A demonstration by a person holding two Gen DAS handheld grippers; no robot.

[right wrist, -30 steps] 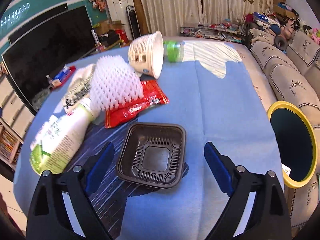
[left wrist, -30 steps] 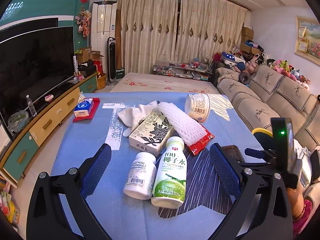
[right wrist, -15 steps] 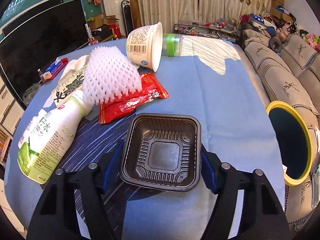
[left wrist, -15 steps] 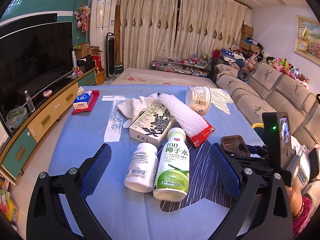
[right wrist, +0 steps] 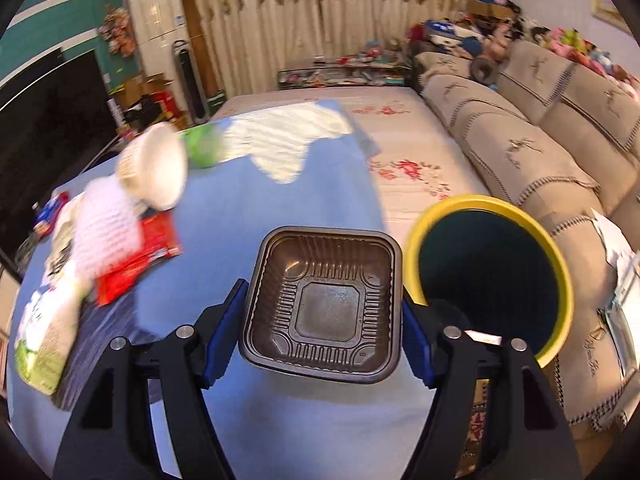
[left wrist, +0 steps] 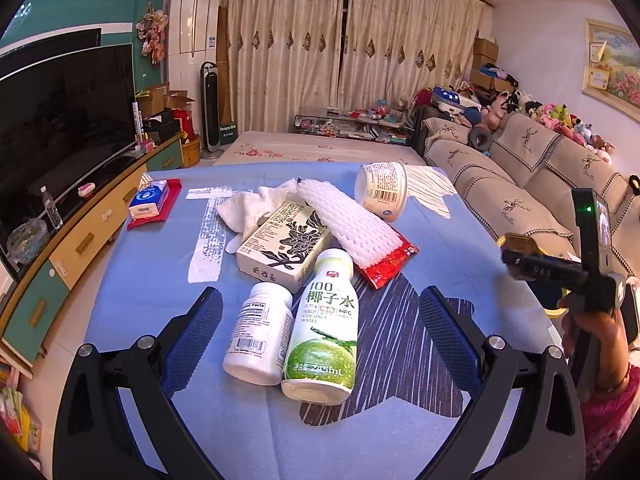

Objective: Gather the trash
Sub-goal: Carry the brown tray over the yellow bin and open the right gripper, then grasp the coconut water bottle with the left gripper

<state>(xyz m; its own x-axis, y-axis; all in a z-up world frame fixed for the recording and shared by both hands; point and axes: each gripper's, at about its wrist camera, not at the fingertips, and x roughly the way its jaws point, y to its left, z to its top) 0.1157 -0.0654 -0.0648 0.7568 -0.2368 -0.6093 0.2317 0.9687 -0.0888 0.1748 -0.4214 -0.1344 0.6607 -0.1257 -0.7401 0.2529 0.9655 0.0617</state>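
My right gripper [right wrist: 320, 328] is shut on a dark plastic tray [right wrist: 324, 304] and holds it above the table's right edge, just left of a yellow-rimmed bin [right wrist: 492, 272]. My left gripper [left wrist: 320, 332] is open above the table, either side of a coconut water bottle [left wrist: 322, 336] and a white pill bottle [left wrist: 260, 338]. Beyond them lie a tea carton [left wrist: 284, 246], a white foam net [left wrist: 348, 224], a red wrapper [left wrist: 390, 264] and a paper cup [left wrist: 382, 194].
The blue-clothed table [left wrist: 152, 288] also holds a white cloth [left wrist: 248, 208] and a tissue pack [left wrist: 150, 200]. A sofa [right wrist: 540, 120] stands right of the bin. A TV cabinet [left wrist: 60, 252] runs along the left.
My right gripper closed on the dark tray, lifted it off the table and swung it right toward the yellow-rimmed bin. The left gripper stayed open and nearly still.
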